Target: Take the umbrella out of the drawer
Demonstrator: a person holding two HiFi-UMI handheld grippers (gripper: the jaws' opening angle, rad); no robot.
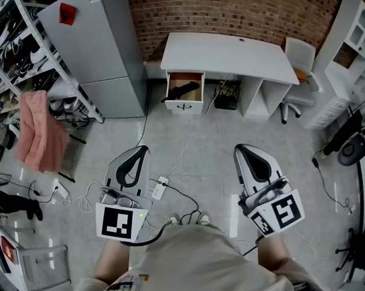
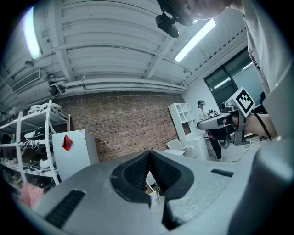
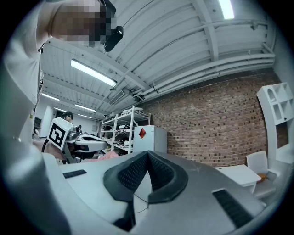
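Standing on a pale floor (image 1: 260,132) well back from a white desk (image 1: 227,52), a person holds a left gripper (image 1: 140,151) and a right gripper (image 1: 240,148) out level, side by side and apart. The left fingers (image 2: 133,174) meet at their tips with nothing between them, and the right fingers (image 3: 131,172) are pressed together the same way, also empty. Between the grippers and the desk lies a wide stretch of open floor, crossed by a thin cable (image 1: 191,138) that runs down to a power strip (image 1: 159,188) near the person's feet. The desk stands against a brick wall (image 1: 237,10). A grey cabinet (image 1: 100,49) stands near its left edge, and a white chair (image 1: 297,70) and white shelving (image 1: 347,50) stand to its right. Far left are a shelf rack (image 1: 21,46) and a hanging pink cloth (image 1: 40,133). A drawer (image 1: 185,105) under the desk's left end is open toward the person, its white front facing the free floor. Inside lies the umbrella (image 1: 183,90): black, slim and folded, slantwise across the brown drawer bottom, its lower end at the drawer's left wall.
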